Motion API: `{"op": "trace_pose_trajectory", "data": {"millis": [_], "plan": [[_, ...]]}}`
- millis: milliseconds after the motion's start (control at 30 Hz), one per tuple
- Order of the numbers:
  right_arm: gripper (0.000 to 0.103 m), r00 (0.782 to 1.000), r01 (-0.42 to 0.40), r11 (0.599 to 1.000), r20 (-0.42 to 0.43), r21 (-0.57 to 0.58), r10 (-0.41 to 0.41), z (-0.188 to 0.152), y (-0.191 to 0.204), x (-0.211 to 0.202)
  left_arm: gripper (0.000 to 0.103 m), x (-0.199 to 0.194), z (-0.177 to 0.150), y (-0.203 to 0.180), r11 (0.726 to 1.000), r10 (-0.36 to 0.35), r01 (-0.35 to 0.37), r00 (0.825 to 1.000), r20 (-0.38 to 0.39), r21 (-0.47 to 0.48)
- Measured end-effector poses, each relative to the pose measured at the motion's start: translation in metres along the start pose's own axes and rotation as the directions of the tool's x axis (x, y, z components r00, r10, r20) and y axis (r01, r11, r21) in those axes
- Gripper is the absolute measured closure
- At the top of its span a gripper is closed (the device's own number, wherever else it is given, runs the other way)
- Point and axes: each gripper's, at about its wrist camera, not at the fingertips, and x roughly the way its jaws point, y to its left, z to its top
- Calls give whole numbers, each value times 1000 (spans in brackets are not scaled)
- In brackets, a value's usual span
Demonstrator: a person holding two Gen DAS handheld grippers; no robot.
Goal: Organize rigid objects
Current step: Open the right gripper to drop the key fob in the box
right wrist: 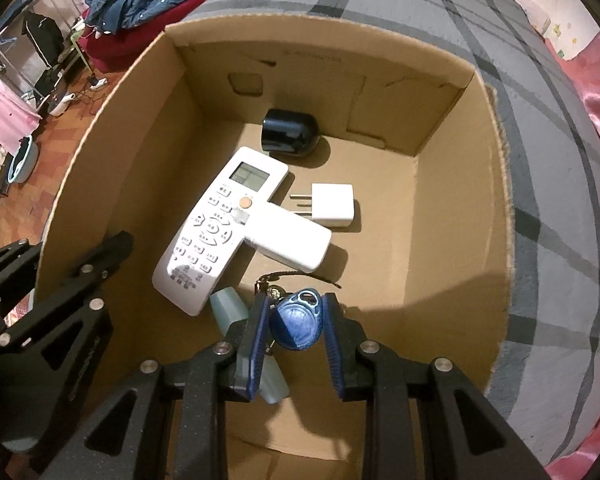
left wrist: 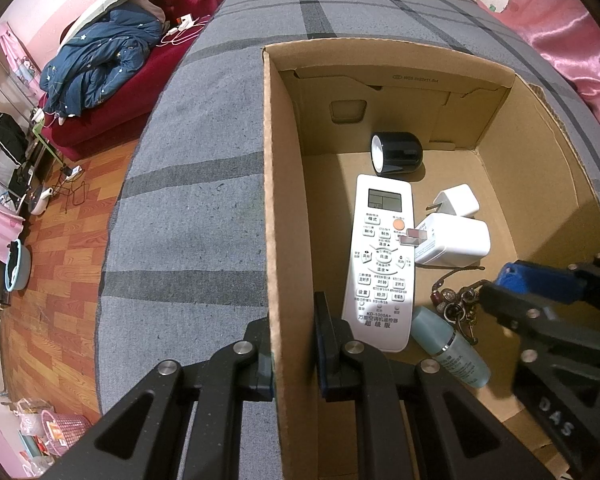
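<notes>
At the bottom of the left wrist view, your left gripper (left wrist: pixel 294 356) is clamped tight on the cardboard box's (left wrist: pixel 278 208) left wall, one finger outside, one inside. In the right wrist view, bottom centre, your right gripper (right wrist: pixel 296 336) has its blue pads nearly closed on a blue key fob (right wrist: pixel 296 322), which sits squeezed between them; the keyring and cord (right wrist: pixel 284 280) attached to it lie just beyond the fingertips.

Just left of the right gripper, a pale teal bottle (right wrist: pixel 230 306) lies on the box floor, partly hidden under the left finger. Beyond that, mid-frame, a white remote control (right wrist: pixel 216 232) lies at a slant, with a large white adapter (right wrist: pixel 290 240) touching its right side. A smaller white plug (right wrist: pixel 334 205) sits just behind the adapter. Farthest in, by the back wall, a black cylinder (right wrist: pixel 290 134) lies on its side. The box stands on a grey checked cloth (right wrist: pixel 548 184).
</notes>
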Motion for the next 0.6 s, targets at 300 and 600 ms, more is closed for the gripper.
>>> {"op": "trace_pose_trajectory", "data": {"millis": [300, 600], "plan": [[75, 1000, -4, 1000, -8, 7, 4, 0, 0, 8, 89, 0, 0, 0, 1000, 1, -1, 1000, -1, 0], [59, 1000, -16, 1000, 8, 8, 16, 0, 0, -1, 89, 0, 0, 1, 1000, 1, -1, 1000, -1, 1]]}}
